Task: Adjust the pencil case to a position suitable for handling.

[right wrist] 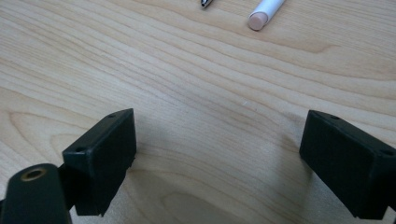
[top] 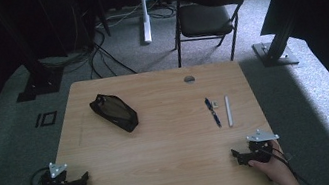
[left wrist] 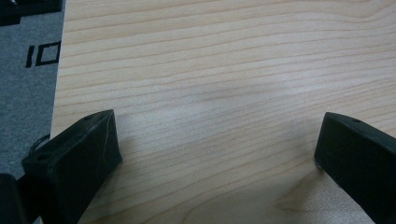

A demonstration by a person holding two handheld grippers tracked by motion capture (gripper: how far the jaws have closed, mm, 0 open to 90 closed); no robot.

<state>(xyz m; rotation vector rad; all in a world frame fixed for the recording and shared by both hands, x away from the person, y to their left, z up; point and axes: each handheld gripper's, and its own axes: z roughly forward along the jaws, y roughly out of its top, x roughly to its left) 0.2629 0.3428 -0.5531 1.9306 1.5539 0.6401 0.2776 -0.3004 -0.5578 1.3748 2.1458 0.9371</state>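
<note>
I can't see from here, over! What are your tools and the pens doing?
Left tool open, empty, near table edge. Right tool open, empty. Blue pen and white pen side by side ahead of right tool, untouched. Black pouch far left, nothing between.

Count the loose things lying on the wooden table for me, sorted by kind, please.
Black pouch: 1
Dark blue pen: 1
White stick-shaped marker or pen: 1
Small pale item beside the blue pen, too small to identify: 1
Total: 4
</note>
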